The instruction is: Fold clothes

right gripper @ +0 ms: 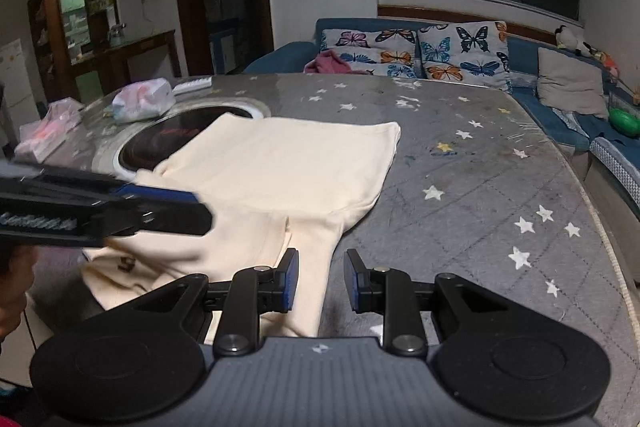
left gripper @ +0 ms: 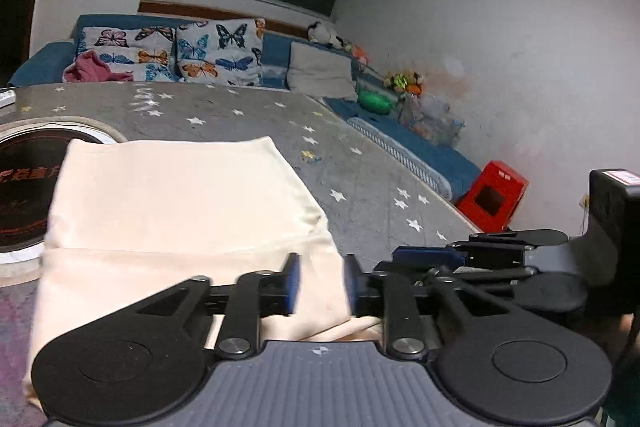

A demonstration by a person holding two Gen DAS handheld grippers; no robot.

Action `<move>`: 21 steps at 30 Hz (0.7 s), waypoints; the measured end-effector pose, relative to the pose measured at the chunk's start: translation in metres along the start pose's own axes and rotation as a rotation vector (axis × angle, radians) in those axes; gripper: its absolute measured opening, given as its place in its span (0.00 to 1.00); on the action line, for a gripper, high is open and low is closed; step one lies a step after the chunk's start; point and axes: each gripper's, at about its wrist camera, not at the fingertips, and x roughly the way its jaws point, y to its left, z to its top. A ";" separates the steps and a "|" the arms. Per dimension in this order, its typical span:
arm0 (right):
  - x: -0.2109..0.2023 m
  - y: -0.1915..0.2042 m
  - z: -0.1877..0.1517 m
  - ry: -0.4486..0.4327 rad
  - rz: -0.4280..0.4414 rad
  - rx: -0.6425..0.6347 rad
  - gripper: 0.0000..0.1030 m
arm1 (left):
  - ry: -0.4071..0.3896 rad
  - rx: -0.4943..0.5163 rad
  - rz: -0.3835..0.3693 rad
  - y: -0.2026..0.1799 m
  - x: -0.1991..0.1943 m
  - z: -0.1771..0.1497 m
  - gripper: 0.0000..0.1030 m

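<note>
A cream garment point(left gripper: 180, 207) lies partly folded on the grey star-patterned table point(left gripper: 360, 167), with a crease across its near part. My left gripper point(left gripper: 321, 285) is open low over the garment's near right corner, and cloth shows between its blue pads. The right gripper point(left gripper: 416, 259) lies just to its right, seen from the side. In the right wrist view the garment point(right gripper: 288, 163) spreads ahead, a narrow flap running toward me. My right gripper point(right gripper: 321, 281) is open over that flap's right edge. The left gripper point(right gripper: 188, 205) crosses in blurred from the left above the cloth.
A round black cooktop point(right gripper: 148, 143) set in the table lies partly under the garment's far left. Tissue packs point(right gripper: 144, 101) and a pink bag point(right gripper: 48, 127) sit at the far left. A blue sofa point(right gripper: 460, 51) with butterfly cushions runs behind and right. A red box point(left gripper: 494, 195) stands past the table's right edge.
</note>
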 end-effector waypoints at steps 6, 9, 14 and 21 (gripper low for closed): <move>0.006 0.002 0.009 0.001 0.056 0.034 0.23 | -0.012 0.017 0.068 0.024 -0.019 -0.005 0.33; 0.017 0.009 0.011 0.019 0.071 0.013 0.23 | -0.018 -0.001 0.125 0.046 -0.030 -0.007 0.33; 0.044 0.017 0.014 0.054 0.088 0.000 0.23 | -0.001 -0.035 0.216 0.072 -0.040 -0.016 0.33; 0.067 0.020 0.015 0.088 0.089 -0.005 0.14 | 0.013 -0.058 0.262 0.088 -0.045 -0.025 0.33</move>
